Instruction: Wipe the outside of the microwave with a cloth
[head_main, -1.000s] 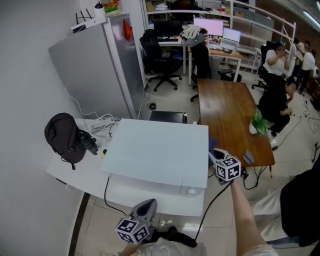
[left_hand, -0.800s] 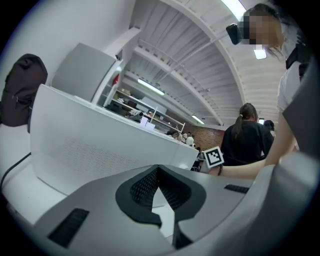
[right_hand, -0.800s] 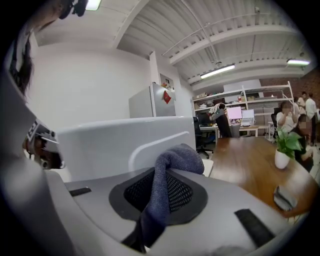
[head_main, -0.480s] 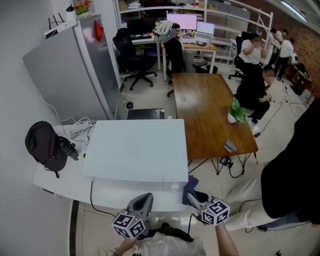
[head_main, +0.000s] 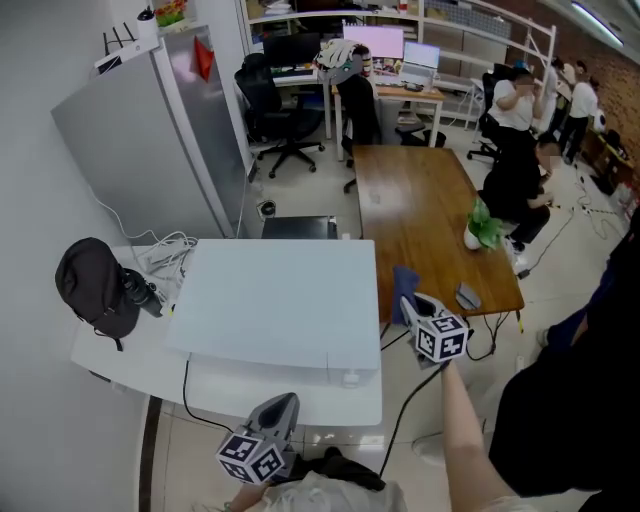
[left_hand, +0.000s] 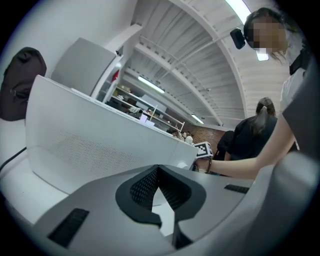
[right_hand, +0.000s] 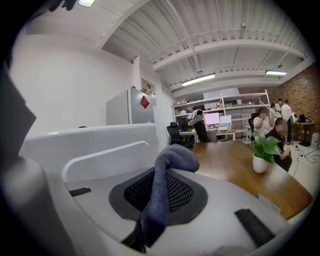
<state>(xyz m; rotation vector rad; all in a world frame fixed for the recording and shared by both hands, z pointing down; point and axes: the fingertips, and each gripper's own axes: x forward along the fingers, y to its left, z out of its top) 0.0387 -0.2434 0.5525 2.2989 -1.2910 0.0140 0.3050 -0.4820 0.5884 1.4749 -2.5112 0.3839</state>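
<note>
The white microwave (head_main: 285, 295) sits on a white table (head_main: 120, 350). Its right side wall (right_hand: 95, 145) fills the left of the right gripper view. My right gripper (head_main: 412, 308) is shut on a blue-grey cloth (head_main: 403, 283), held beside the microwave's right side. The cloth (right_hand: 167, 175) sticks up from between the jaws. My left gripper (head_main: 280, 412) hangs low in front of the microwave's front face (left_hand: 100, 140), shut with nothing in it.
A black bag (head_main: 92, 283) and white cables (head_main: 165, 255) lie at the table's left. A grey fridge (head_main: 150, 140) stands behind. A wooden table (head_main: 425, 220) with a potted plant (head_main: 485, 225) lies right of the microwave. People sit at the far right.
My right gripper has risen with the cloth from the microwave's front right corner up along its right side. The left gripper has barely moved.
</note>
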